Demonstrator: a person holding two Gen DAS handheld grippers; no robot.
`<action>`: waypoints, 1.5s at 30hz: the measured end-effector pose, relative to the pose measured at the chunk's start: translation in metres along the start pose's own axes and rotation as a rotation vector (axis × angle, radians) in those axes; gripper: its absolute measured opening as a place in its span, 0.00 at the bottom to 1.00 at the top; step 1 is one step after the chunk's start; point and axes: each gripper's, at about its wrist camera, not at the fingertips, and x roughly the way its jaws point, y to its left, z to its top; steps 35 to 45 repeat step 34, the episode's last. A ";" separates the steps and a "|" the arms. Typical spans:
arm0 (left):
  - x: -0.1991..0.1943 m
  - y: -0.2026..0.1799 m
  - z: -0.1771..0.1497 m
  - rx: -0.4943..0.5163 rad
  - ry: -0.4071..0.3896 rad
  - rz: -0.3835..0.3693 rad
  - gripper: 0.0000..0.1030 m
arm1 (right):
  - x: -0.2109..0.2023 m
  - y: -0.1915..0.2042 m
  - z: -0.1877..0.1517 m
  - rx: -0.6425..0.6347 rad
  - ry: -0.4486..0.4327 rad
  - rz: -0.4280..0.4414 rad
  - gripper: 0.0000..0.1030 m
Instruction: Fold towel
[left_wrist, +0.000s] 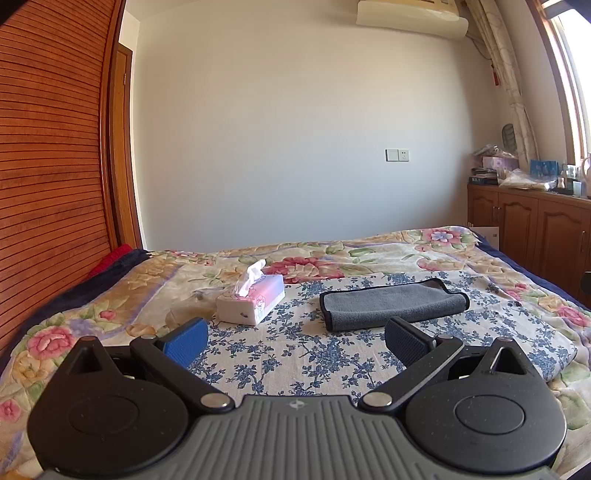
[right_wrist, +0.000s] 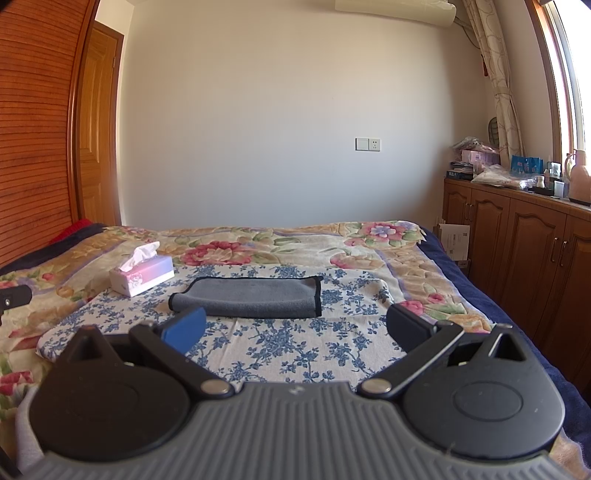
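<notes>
A grey towel (left_wrist: 391, 302) with a black hem lies folded over on a blue-flowered white cloth (left_wrist: 288, 354) on the bed. It also shows in the right wrist view (right_wrist: 251, 297). My left gripper (left_wrist: 295, 341) is open and empty, held above the cloth, short of the towel's near edge. My right gripper (right_wrist: 295, 330) is open and empty, just short of the towel's near edge. Neither gripper touches the towel.
A tissue box (left_wrist: 253, 301) stands left of the towel; it also shows in the right wrist view (right_wrist: 142, 276). The bed has a flowered quilt (right_wrist: 258, 240). Wooden cabinets (right_wrist: 524, 240) with clutter stand on the right, a wooden wardrobe (left_wrist: 48, 166) on the left.
</notes>
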 end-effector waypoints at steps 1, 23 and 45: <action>0.000 0.000 0.000 0.000 0.000 -0.001 1.00 | 0.000 0.000 0.000 0.000 -0.001 0.000 1.00; 0.000 0.001 -0.001 0.003 -0.001 -0.002 1.00 | 0.000 0.000 0.000 0.000 0.000 0.000 1.00; 0.001 0.002 -0.001 0.003 0.000 -0.003 1.00 | 0.000 0.000 0.000 0.000 0.000 0.000 1.00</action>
